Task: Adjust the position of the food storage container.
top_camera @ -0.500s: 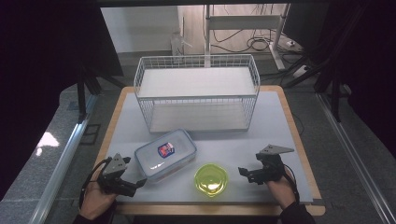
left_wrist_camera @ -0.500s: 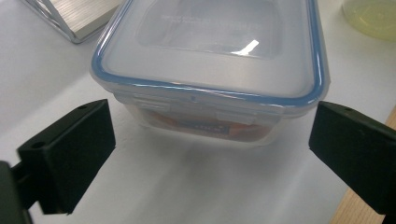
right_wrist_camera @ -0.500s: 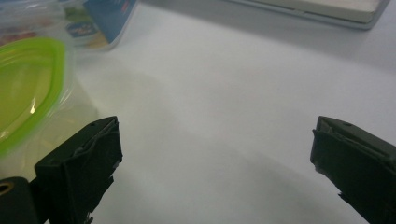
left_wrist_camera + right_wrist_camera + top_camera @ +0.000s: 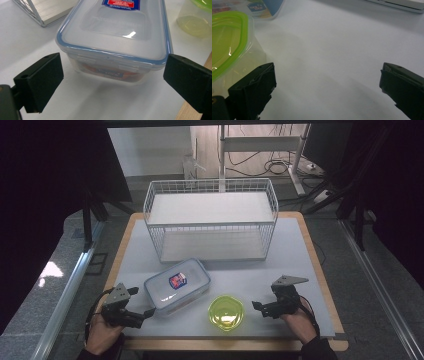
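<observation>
Left gripper (image 4: 112,82) open, container (image 4: 115,37) flat — end-on, long axis receding

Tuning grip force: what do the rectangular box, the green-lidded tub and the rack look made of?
Rectangular box: clear glossy plastic, probably rigid; contents show through and the lid glints.
Green-lidded tub: translucent plastic body, glossy lime lid; looks thinner, though I cannot be sure.
Rack: thin white wire grid, likely coated metal; its shelf looks matte white.

We see a clear box (image 4: 177,287) with a blue-edged lid and a red-and-blue label, a tub (image 4: 226,312) with a lime-green lid, a white wire basket (image 4: 211,218) on a white mat (image 4: 292,245) over a tan wooden table (image 4: 309,242), and black grippers.
</observation>
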`<state>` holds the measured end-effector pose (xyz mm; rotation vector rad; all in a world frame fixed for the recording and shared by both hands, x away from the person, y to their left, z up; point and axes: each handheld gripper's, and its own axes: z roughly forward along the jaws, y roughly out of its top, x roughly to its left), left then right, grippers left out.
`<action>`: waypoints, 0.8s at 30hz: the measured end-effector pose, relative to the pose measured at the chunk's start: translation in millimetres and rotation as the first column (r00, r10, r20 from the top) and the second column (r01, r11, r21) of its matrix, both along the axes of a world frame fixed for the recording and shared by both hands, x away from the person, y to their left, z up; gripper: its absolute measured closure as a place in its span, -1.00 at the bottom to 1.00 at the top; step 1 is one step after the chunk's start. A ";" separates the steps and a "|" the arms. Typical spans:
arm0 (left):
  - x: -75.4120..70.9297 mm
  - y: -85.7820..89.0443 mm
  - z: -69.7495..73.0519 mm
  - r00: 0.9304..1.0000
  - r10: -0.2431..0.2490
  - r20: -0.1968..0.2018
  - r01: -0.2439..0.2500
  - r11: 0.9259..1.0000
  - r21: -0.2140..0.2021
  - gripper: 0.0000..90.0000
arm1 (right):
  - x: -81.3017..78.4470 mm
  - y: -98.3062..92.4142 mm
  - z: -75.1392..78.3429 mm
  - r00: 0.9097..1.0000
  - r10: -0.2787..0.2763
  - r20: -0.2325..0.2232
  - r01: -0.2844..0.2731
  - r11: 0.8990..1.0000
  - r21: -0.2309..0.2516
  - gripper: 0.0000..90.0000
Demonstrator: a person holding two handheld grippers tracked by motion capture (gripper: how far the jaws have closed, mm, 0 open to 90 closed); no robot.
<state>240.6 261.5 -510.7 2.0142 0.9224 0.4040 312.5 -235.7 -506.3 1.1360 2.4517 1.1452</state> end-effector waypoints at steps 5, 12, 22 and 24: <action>-0.7 1.2 0.6 1.000 0.000 -0.004 0.000 1.000 -0.014 -0.91 | -0.5 1.9 0.1 1.000 0.005 -0.001 -0.005 1.000 -0.012 -0.99; -0.4 0.0 0.2 1.000 -0.008 -0.025 0.007 1.000 -0.006 -0.87 | -2.9 7.6 7.1 0.999 0.012 0.032 -0.011 1.000 -0.021 -1.00; 0.3 0.6 -0.4 1.000 -0.019 -0.003 0.019 1.000 -0.015 -0.94 | -9.3 16.6 25.9 0.997 0.038 0.074 -0.037 0.999 -0.012 -0.93; 0.0 0.6 -0.2 1.000 -0.020 0.000 0.020 1.000 -0.015 -0.95 | -9.8 17.2 28.2 0.997 0.040 0.070 -0.039 0.999 -0.004 -0.84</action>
